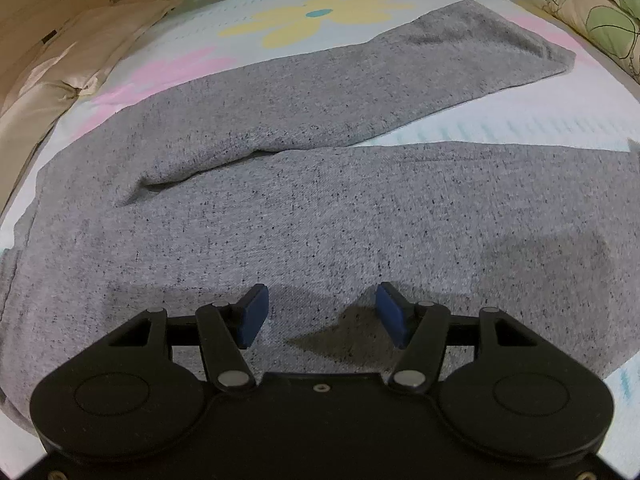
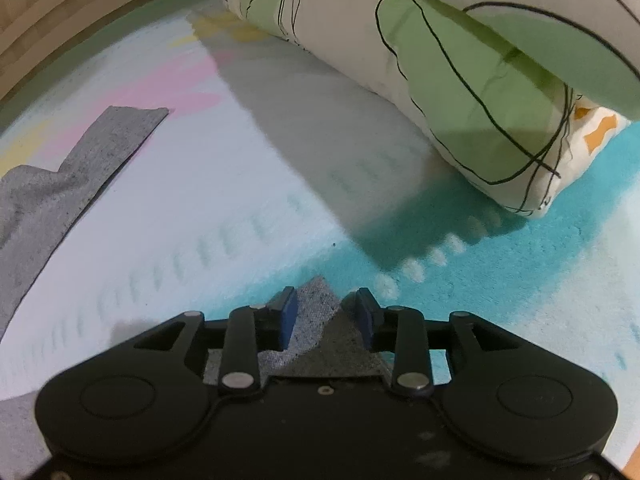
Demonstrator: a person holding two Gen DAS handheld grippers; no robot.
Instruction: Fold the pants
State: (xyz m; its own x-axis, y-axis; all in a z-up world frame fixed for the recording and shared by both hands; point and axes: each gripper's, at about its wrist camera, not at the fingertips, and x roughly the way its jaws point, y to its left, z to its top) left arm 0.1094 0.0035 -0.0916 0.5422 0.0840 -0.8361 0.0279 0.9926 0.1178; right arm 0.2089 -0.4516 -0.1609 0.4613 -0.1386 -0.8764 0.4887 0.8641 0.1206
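Observation:
Grey speckled pants (image 1: 320, 216) lie spread on a pastel flowered bedsheet (image 1: 192, 32), with both legs running off to the right. In the left wrist view my left gripper (image 1: 320, 312) hovers just over the wide upper part of the pants, open, with nothing between its blue pads (image 1: 252, 316). In the right wrist view my right gripper (image 2: 326, 318) stands open over a pointed corner of a pant leg (image 2: 318, 312). That corner lies between the pads and neither pad presses on it. The other leg's end (image 2: 80, 160) shows at the left.
A rolled quilt with green leaf print (image 2: 460, 92) lies along the right side of the bed. A beige pillow (image 1: 80, 56) sits at the far left. A wooden bed frame (image 2: 60, 12) borders the back. Bare sheet (image 2: 240, 180) lies between the legs and the quilt.

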